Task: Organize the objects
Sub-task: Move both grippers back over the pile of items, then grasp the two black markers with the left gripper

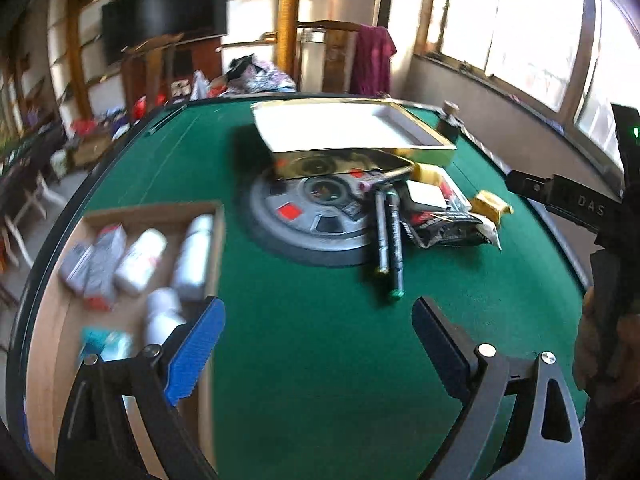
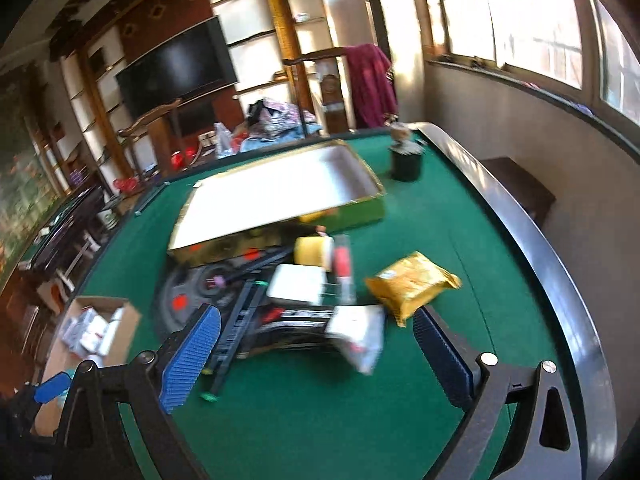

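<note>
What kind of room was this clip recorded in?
Probably a home living or games room: a green felt table with a central dial, likely a mahjong table, a wall-mounted television among wooden shelving, and a garment draped over a rack by big windows.

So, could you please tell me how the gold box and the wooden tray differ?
The gold box is empty with a white inside; the wooden tray holds white bottles. The gold box sits at the table's far side, partly on the grey centre disc; the wooden tray lies near the left edge. Both are open-topped.
</note>
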